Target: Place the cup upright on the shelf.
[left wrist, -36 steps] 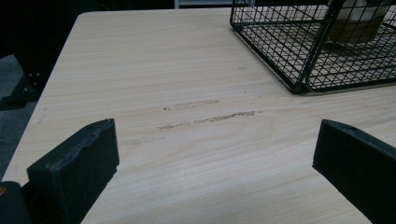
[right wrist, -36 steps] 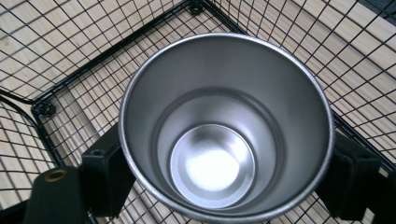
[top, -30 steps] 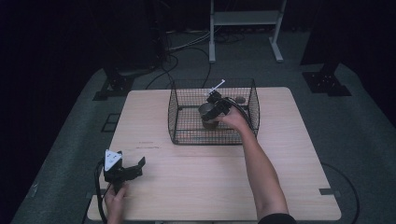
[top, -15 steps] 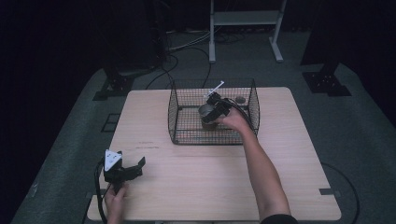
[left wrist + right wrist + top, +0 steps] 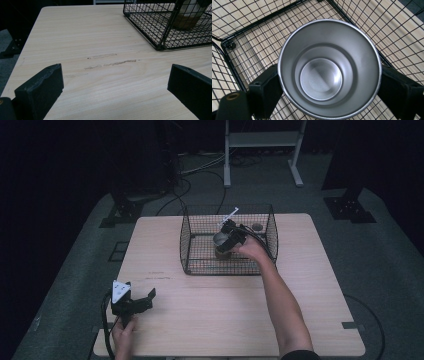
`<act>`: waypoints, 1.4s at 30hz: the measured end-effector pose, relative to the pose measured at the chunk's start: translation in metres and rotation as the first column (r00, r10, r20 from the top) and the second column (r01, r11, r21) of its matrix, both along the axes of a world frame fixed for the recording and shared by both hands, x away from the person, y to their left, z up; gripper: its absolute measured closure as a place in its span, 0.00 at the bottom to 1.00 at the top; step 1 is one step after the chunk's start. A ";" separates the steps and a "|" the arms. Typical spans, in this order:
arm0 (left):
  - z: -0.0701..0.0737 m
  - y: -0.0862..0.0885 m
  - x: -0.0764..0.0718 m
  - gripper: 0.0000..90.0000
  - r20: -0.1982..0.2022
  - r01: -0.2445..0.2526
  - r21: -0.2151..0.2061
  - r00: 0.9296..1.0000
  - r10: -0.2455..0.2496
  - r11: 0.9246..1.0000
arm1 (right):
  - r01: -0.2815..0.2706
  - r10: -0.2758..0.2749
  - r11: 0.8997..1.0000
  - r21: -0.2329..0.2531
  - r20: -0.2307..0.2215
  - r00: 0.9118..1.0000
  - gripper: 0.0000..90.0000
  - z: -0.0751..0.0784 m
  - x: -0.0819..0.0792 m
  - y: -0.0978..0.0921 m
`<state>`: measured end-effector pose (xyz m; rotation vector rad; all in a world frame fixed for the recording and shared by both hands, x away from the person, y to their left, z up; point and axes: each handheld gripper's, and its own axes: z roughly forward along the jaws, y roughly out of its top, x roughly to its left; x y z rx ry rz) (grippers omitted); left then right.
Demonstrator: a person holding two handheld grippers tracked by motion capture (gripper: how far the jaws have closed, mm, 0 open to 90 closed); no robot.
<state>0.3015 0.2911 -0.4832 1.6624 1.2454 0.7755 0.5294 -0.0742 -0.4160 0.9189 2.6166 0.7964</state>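
Two grippers | right gripper (image 5: 226, 236) clamps steel cup (image 5: 329, 67) (inside basket (image 5: 192, 227)) | left gripper (image 5: 142, 299) wide open

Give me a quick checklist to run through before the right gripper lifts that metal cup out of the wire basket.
1. Right gripper jaws on both sides of the metal cup: ok.
2. Firm contact on the cup wall: cannot tell; the rim hides the pads.
3. Cup upright and empty: ok, its bare bottom shows.
4. Wire basket open at the top above the cup: ok.
5. Small round object in the basket's far corner apart from the cup: ok.
6. Left gripper open at the near edge of the table, away from the basket: ok.
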 end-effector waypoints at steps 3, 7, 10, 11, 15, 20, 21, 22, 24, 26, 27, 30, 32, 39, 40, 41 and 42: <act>0.000 0.000 0.000 0.00 -0.001 0.000 0.000 1.000 0.000 1.000 | 0.000 0.000 1.000 0.002 0.010 1.000 0.13 0.002 -0.001 0.001; 0.000 0.000 0.000 0.00 -0.001 -0.001 -0.002 1.000 0.001 1.000 | 0.003 -0.003 1.000 0.009 0.019 1.000 0.12 0.005 -0.002 0.000; 0.000 0.000 0.000 0.00 -0.001 -0.001 0.000 1.000 0.001 1.000 | -0.001 0.001 1.000 0.020 0.027 1.000 0.12 0.009 -0.003 0.000; 0.000 0.000 0.000 0.00 0.002 -0.002 -0.003 1.000 0.002 1.000 | -0.001 0.000 1.000 0.023 0.032 1.000 0.12 0.011 -0.003 0.000; 0.000 0.000 0.000 0.00 -0.002 -0.003 -0.004 1.000 0.003 1.000 | 0.001 -0.004 0.998 0.056 0.045 0.999 0.11 0.017 -0.004 -0.002; 0.000 -0.001 0.001 0.00 -0.002 -0.002 -0.001 1.000 0.002 1.000 | -0.003 -0.005 0.996 0.094 0.083 0.997 0.12 0.030 -0.008 -0.009; 0.000 0.000 0.001 0.00 -0.003 -0.002 0.000 1.000 0.002 1.000 | -0.003 -0.005 0.996 0.094 0.083 0.997 0.12 0.030 -0.008 -0.009; 0.000 -0.001 0.001 0.00 -0.003 -0.003 -0.004 1.000 0.003 1.000 | -0.001 -0.008 0.994 0.109 0.084 0.996 0.12 0.033 -0.010 -0.010; 0.000 -0.001 0.002 0.00 -0.002 -0.004 -0.007 1.000 0.004 1.000 | -0.004 -0.008 0.991 0.134 0.086 0.996 0.12 0.039 -0.013 -0.013; 0.000 -0.001 0.002 0.00 -0.005 -0.002 -0.004 1.000 0.002 1.000 | -0.011 -0.003 0.989 0.145 0.096 0.995 0.12 0.043 -0.015 -0.015; 0.000 -0.001 0.002 0.00 -0.005 0.000 0.000 1.000 0.000 1.000 | -0.011 -0.005 0.988 0.157 0.106 0.994 0.12 0.047 -0.019 -0.017; -0.001 -0.001 0.002 0.00 -0.001 0.002 0.001 1.000 -0.002 1.000 | -0.012 -0.005 0.985 0.171 0.103 0.995 0.12 0.049 -0.021 -0.018; 0.000 -0.001 0.002 0.00 -0.002 0.005 0.004 1.000 -0.005 1.000 | -0.011 -0.008 0.985 0.173 0.108 0.994 0.13 0.049 -0.025 -0.019; 0.000 -0.001 0.001 0.00 -0.001 0.008 0.008 1.000 -0.008 1.000 | 0.002 -0.020 0.984 0.178 0.095 0.995 0.14 0.048 -0.034 -0.026; 0.000 -0.001 0.001 0.00 -0.003 0.007 0.006 1.000 -0.007 1.000 | 0.003 -0.020 0.983 0.184 0.092 0.996 0.14 0.048 -0.037 -0.027; 0.000 -0.001 0.001 0.00 0.000 0.006 0.003 1.000 -0.006 1.000 | 0.002 -0.020 0.982 0.189 0.093 0.995 0.14 0.050 -0.040 -0.029; 0.000 -0.001 0.001 0.00 -0.003 0.006 0.005 1.000 -0.006 1.000 | 0.002 -0.020 0.982 0.189 0.093 0.995 0.14 0.050 -0.040 -0.029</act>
